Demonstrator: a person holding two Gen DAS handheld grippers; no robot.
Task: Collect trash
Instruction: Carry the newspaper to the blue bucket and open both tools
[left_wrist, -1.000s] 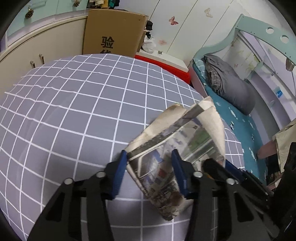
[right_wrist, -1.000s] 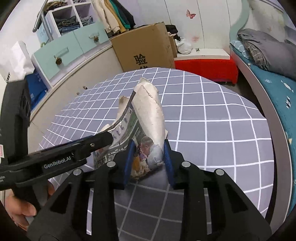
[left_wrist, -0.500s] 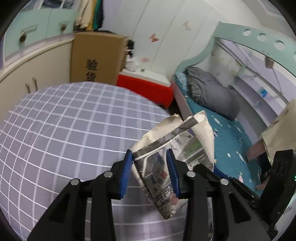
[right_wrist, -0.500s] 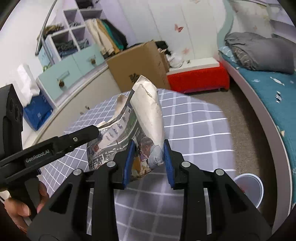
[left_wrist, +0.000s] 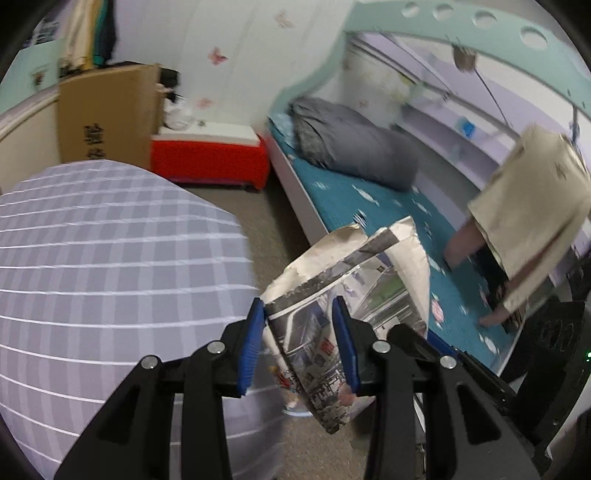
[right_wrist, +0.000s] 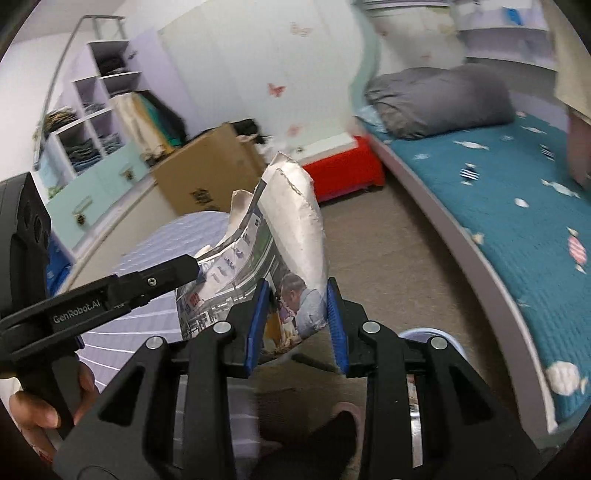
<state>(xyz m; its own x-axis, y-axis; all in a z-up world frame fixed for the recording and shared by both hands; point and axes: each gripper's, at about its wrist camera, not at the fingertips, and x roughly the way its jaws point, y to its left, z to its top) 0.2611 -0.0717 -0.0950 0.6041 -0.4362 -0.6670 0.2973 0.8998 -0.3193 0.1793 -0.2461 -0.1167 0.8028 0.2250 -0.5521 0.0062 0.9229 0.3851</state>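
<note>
The bed (right_wrist: 517, 236) is seen to the right of the right gripper's fingers, and the checked desk (left_wrist: 110, 258) lies to the left of and below the left gripper's fingers, its edge already behind the load. The crumpled newspaper (left_wrist: 354, 295) is held in the air between both tools: it is clamped at one end by the left gripper (left_wrist: 301, 343) and at the other by the right gripper (right_wrist: 295, 317), with the blue pads pressed against the paper on both sides. A pale round bin (right_wrist: 432, 339) is partly seen on the floor, just below and beyond the right gripper's fingers. Three faults are judged likely. The sheet may be torn if the two grippers are drawn apart or twisted against each other. The load may be dropped onto the floor short of the bin if one grip is released early. The upper folds, which stand loose above the fingers, may be caught on the bin rim, so that the paper is left hanging outside.
</note>
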